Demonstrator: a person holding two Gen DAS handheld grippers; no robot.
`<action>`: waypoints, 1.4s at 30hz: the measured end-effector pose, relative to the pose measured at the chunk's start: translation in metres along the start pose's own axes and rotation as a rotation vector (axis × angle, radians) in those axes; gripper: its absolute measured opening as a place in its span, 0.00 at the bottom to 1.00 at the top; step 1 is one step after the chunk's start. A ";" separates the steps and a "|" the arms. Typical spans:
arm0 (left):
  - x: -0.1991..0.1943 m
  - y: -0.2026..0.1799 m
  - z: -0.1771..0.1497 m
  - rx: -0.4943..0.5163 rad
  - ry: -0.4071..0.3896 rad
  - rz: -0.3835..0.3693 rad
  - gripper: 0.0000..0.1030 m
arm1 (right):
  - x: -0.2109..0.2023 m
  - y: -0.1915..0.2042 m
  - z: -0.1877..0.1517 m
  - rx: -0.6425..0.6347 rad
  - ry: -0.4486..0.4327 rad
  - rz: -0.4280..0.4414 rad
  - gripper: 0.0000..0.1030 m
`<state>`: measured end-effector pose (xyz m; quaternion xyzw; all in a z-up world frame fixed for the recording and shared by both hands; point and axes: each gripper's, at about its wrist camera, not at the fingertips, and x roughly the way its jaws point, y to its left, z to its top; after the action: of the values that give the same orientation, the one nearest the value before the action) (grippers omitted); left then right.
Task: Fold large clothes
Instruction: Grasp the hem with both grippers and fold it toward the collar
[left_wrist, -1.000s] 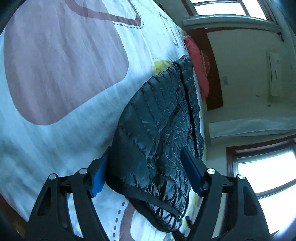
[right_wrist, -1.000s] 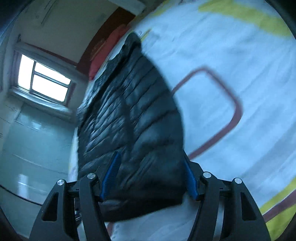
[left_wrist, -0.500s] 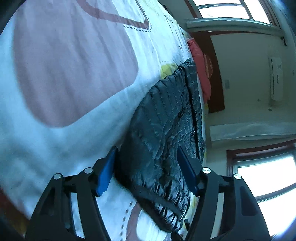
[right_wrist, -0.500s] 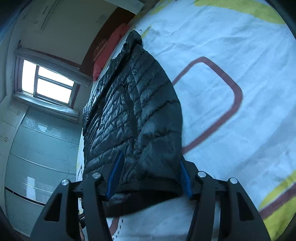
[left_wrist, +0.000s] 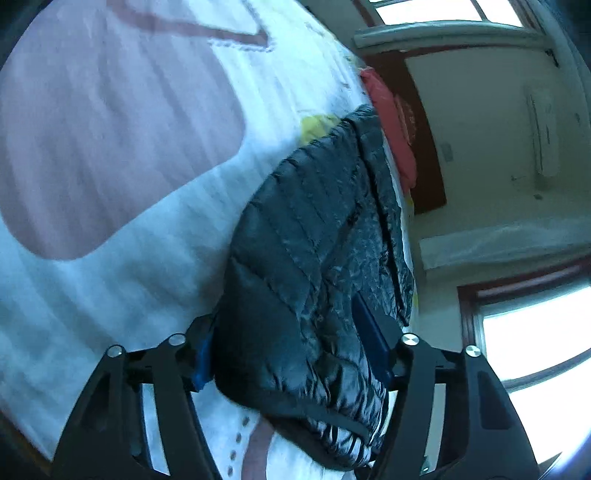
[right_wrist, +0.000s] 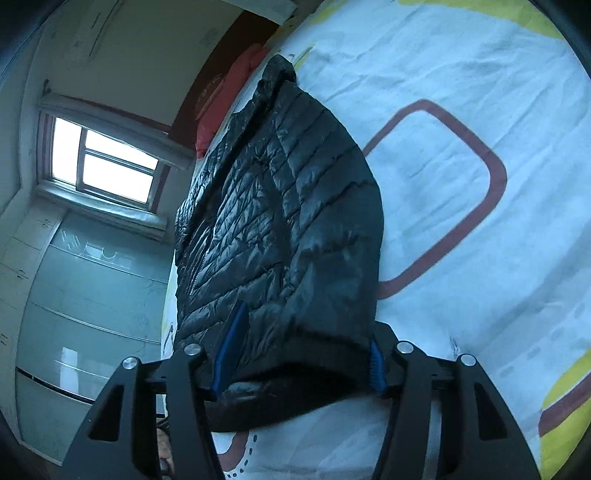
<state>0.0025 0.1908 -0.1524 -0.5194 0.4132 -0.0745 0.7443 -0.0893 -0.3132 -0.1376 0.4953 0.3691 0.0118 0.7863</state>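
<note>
Black quilted puffer jacket (left_wrist: 314, 236) lies lengthwise on the bed sheet (left_wrist: 110, 155), collar end far off near the red pillow (left_wrist: 391, 122), hem end nearest both cameras

Step in hand, as judged: take the hem at its two corners, then carry it toward the collar for a fold. To do it well: bite deep enough to catch the full padded thickness, not just the slippery shell; keep both grips level so the hem rises straight; lift clear of the sheet before moving forward so the sheet is not dragged

Left gripper (left_wrist: 291, 347): fingers wide apart, straddling the hem corner, blue pads (left_wrist: 369, 339) on either side; the fabric bulges between them and presses the left-hand pad. Not yet clamped

Right gripper (right_wrist: 301, 354): fingers likewise spread wide around the other hem corner, the dark hem band filling the gap and touching both pads (right_wrist: 231, 343). Open, no squeeze visible

Risk: puffy fill may slip out on closing
</note>
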 end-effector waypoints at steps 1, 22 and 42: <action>0.004 0.002 0.002 -0.011 0.005 -0.004 0.57 | 0.002 -0.002 0.002 0.011 -0.012 -0.002 0.52; -0.078 -0.064 -0.017 0.214 -0.039 -0.195 0.10 | -0.072 0.052 -0.009 -0.057 -0.062 0.240 0.10; 0.037 -0.233 0.094 0.364 -0.067 -0.280 0.11 | 0.033 0.140 0.177 -0.056 -0.123 0.416 0.10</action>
<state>0.1653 0.1328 0.0339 -0.4312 0.2920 -0.2331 0.8212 0.0877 -0.3656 -0.0042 0.5385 0.2099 0.1539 0.8014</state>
